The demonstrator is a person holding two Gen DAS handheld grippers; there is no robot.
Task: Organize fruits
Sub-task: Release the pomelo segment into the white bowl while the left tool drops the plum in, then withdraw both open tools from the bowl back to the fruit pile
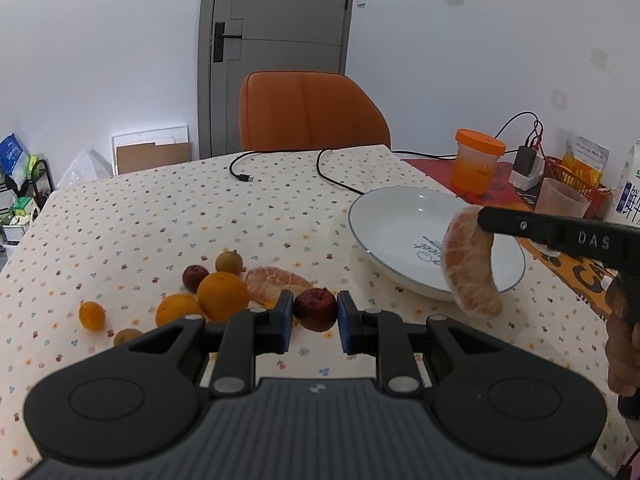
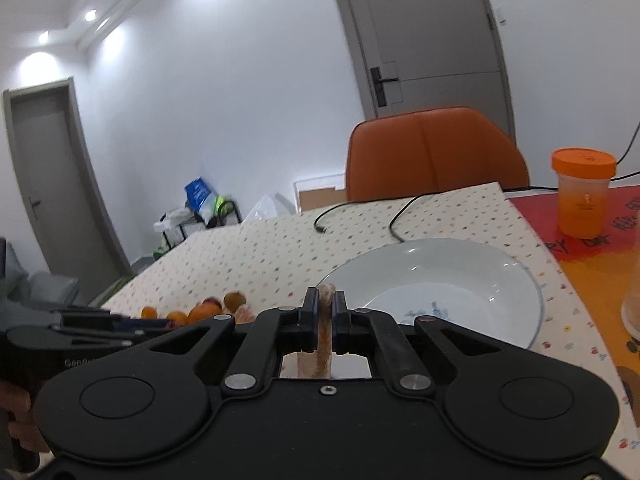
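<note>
- The left hand-held gripper (image 1: 315, 316) is clamping a dark red apple (image 1: 316, 309) between its blue pads, the fruit sitting just clear of the spotted cloth near the bench's near edge.
- The right hand-held gripper (image 2: 329, 322) is pinching its jaws narrow on a peeled pomelo segment (image 2: 323, 336); its own camera is showing only a thin pale-orange strip edge-on between the pads.
- The left wrist view is giving what that camera cannot: the whole curved segment (image 1: 472, 264) is hanging from the black finger tip (image 1: 490, 220), over the near rim of the white bowl (image 1: 384, 216), with a person's hand (image 1: 622, 344) gripping the handle at the right edge.
- Just behind the apple, a cluster of fruit is lying on the bench: two oranges (image 1: 222, 296), a second pomelo segment (image 1: 276, 286), another dark apple (image 1: 194, 278), a brownish round fruit (image 1: 229, 262), and a small orange (image 1: 92, 315) towards the left edge.
- The right wrist view is showing this cluster (image 2: 200, 312) only as a blurred low row, partly behind the left tool's body.
- The bowl is lying empty inside, towards the bench's right side.
- Farther back, a black cable (image 1: 280, 166) is looping across the cloth and an orange-lidded cup (image 1: 478, 160) is standing on a red mat near the far right corner.
- An orange chair (image 1: 312, 116) is standing behind the far edge.
</note>
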